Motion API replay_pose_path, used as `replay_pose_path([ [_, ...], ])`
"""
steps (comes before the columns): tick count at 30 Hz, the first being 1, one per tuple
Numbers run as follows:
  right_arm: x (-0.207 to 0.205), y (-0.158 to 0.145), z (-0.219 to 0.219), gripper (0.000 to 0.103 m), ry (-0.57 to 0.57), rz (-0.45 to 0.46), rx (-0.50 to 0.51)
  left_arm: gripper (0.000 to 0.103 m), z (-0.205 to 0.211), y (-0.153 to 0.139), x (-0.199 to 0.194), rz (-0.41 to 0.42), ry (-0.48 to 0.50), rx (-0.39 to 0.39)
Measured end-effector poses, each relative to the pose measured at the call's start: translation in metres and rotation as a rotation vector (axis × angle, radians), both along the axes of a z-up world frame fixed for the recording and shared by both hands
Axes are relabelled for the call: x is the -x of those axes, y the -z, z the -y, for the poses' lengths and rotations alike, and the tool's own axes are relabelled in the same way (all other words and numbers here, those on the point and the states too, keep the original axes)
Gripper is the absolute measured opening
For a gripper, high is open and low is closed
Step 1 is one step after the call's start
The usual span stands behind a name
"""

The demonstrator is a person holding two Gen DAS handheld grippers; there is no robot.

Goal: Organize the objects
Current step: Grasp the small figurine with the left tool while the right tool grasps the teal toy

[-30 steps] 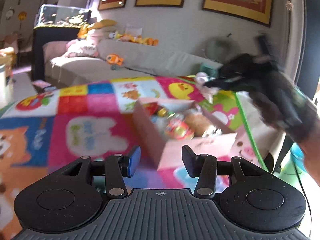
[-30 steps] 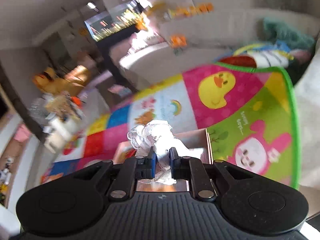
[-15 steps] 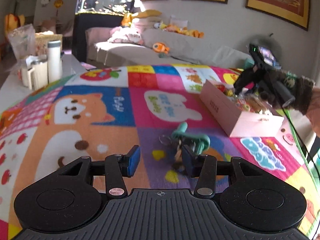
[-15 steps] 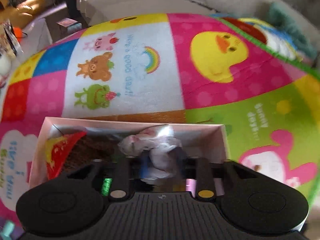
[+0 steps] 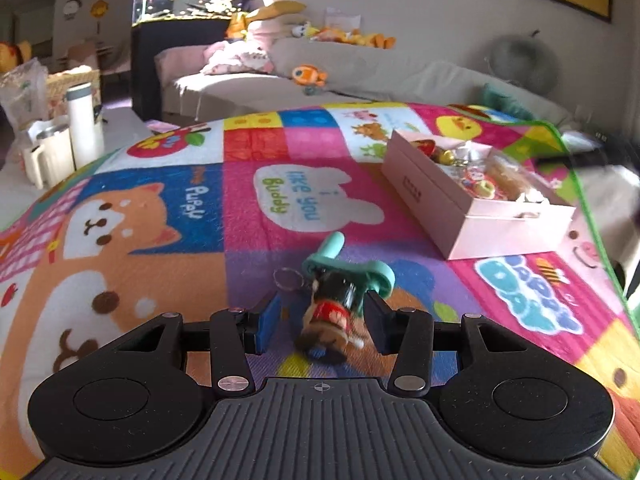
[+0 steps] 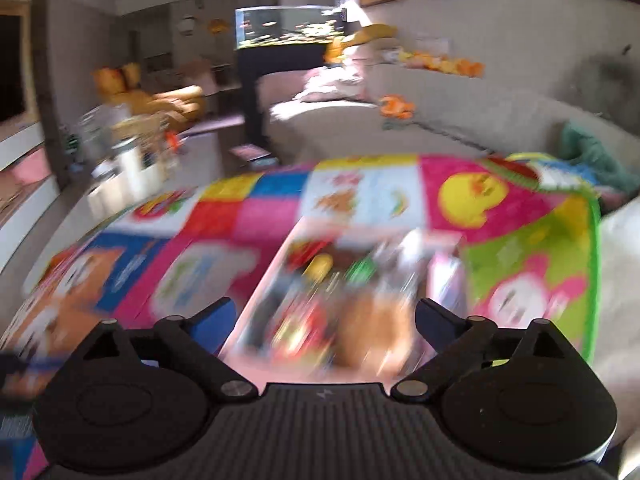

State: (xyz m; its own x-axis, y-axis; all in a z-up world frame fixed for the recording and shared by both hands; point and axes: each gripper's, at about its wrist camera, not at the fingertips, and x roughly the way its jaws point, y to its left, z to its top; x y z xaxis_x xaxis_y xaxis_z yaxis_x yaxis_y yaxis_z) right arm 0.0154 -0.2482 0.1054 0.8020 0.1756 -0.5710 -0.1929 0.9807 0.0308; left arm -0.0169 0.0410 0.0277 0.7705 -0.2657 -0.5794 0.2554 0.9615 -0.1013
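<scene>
A small toy figure with a teal hat and a key ring (image 5: pixel 340 300) lies on the colourful play mat (image 5: pixel 160 240). My left gripper (image 5: pixel 322 324) is open, one finger on each side of the toy, not closed on it. A pink box (image 5: pixel 472 208) full of small toys sits on the mat to the right. In the blurred right wrist view, my right gripper (image 6: pixel 324 320) is wide open and empty just above the same pink box (image 6: pixel 256 312), with nothing between its fingers.
A grey sofa (image 5: pixel 360 76) with plush toys runs along the back. A fish tank on a black stand (image 5: pixel 180 40) is at the back left. A white bottle and mugs (image 5: pixel 68 144) stand on a low table at the left. The mat's green edge (image 5: pixel 592 208) is at the right.
My left gripper has moved forward and down until its open fingers straddle the teal-hatted toy. My right gripper has let go of the white crumpled item in the box, opened wide and pulled back.
</scene>
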Motion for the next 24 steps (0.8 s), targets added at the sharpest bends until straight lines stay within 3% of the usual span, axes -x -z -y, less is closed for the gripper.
replay_pose_path([
  [5,0.039,0.053,-0.025,0.097,-0.077,-0.046,0.075,0.048,0.017,0.009,-0.018,-0.036,-0.001,-0.053],
  [8,0.047,0.066,-0.034,0.097,-0.12,-0.078,0.068,0.037,0.021,0.012,-0.019,-0.054,0.015,-0.047],
  [9,0.048,0.069,-0.037,0.097,-0.129,-0.08,0.068,0.033,0.02,0.012,-0.017,-0.067,0.02,-0.042],
  [13,0.054,0.072,-0.05,0.097,-0.168,-0.064,0.079,0.033,0.006,0.013,0.006,-0.071,0.0,-0.003],
  [16,0.056,0.075,-0.064,0.098,-0.203,-0.046,0.09,0.033,-0.014,0.016,0.022,-0.029,-0.088,0.004],
  [19,0.052,0.08,-0.078,0.098,-0.226,-0.054,0.09,0.033,-0.038,0.02,0.023,-0.025,-0.193,0.083],
  [24,0.04,0.079,-0.105,0.094,-0.264,-0.031,0.091,0.034,-0.045,0.024,0.023,-0.014,-0.216,0.108],
])
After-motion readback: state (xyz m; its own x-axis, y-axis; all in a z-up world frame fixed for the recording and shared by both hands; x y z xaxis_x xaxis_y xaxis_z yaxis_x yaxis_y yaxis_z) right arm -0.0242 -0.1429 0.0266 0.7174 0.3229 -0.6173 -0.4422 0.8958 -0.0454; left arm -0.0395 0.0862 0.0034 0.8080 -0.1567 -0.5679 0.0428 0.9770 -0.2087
